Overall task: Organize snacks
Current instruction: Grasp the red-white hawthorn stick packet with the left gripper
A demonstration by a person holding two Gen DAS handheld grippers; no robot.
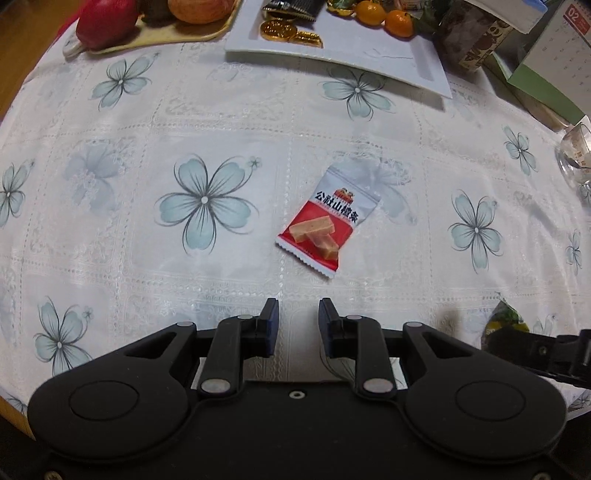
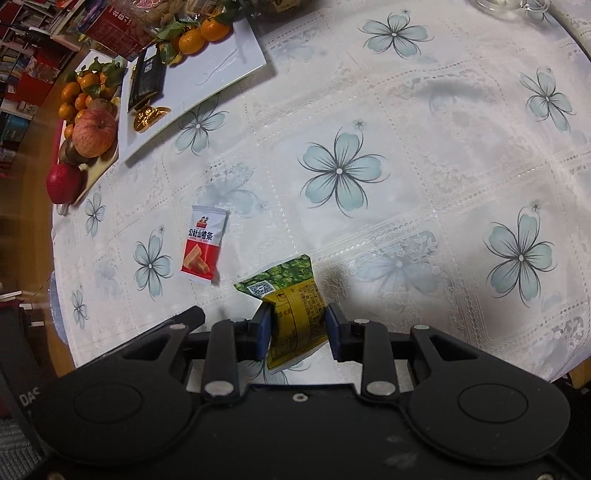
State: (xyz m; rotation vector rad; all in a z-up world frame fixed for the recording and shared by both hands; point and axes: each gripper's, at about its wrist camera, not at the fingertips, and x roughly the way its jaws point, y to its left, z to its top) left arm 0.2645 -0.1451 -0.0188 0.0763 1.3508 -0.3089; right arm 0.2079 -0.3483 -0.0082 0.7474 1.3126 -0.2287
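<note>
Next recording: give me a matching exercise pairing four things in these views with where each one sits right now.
Things:
1. green-and-yellow packet
2. red-and-white packet
3. gold coins
4. red apple

Places:
A. on the white tray
B. between the right claw's pads
C. lying on the tablecloth
D. on the beige board's end

Pairs: 1-B, 2-C, 3-A, 4-D

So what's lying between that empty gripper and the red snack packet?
Nothing: in the left wrist view only bare flowered tablecloth separates the left gripper from the red snack packet.
</note>
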